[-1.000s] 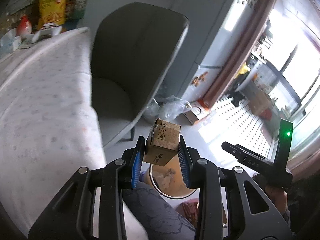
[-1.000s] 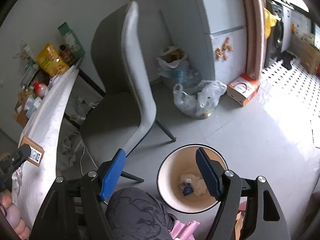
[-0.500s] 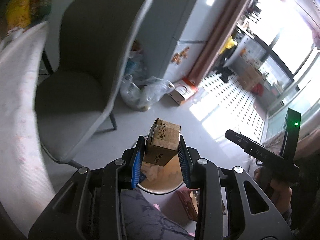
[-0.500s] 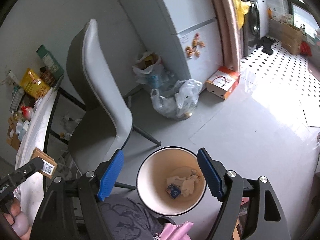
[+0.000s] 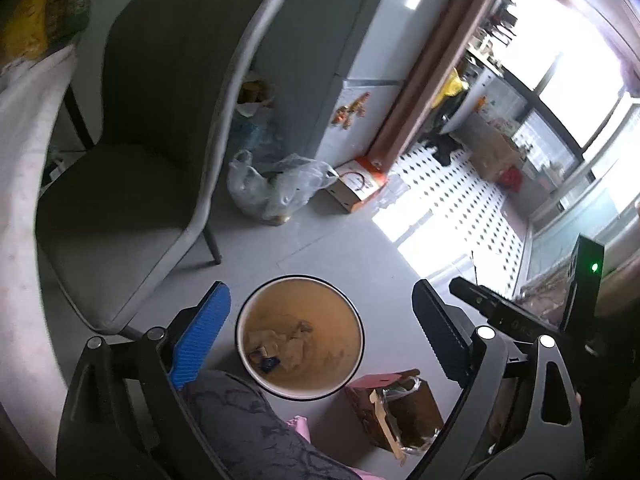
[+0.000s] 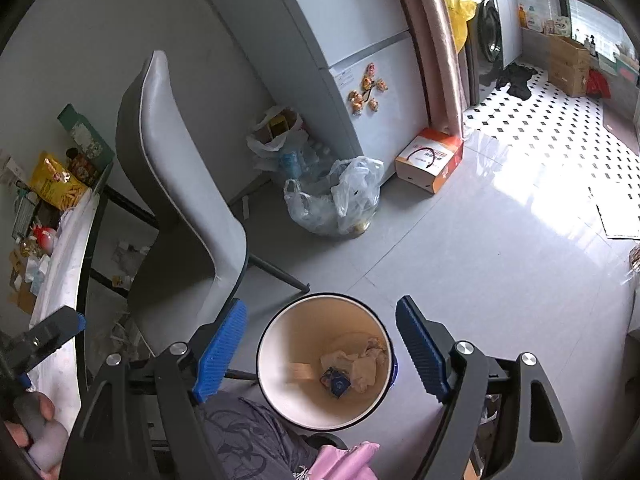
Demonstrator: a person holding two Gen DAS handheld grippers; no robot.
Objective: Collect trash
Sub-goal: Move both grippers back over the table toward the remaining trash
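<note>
A round bin point(image 5: 362, 336) with a white rim and tan inside stands on the grey floor, right below both grippers. My left gripper point(image 5: 320, 292) hangs over it, its jaws opening wide with nothing between them. Inside the bin point(image 6: 320, 320) lie a small cardboard box point(image 6: 302, 370), crumpled paper point(image 6: 368, 360) and a blue packet point(image 6: 336, 382). My right gripper point(image 6: 322, 306) is open and empty above the same bin. The right gripper's black body point(image 5: 500, 312) shows at the right edge of the left wrist view.
A grey chair point(image 6: 180, 184) stands left of the bin beside a cloth-covered table point(image 6: 68, 256). Behind are a full clear plastic bag point(image 6: 336, 200), an orange-and-white box point(image 6: 430, 158) and a fridge point(image 6: 360, 40). An open carton point(image 5: 396, 412) sits by the bin. The person's leg point(image 5: 248, 420) is below.
The left gripper held a small cardboard box over the bin; its jaws have sprung apart and the box has left them. Both views have swung toward the bin.
</note>
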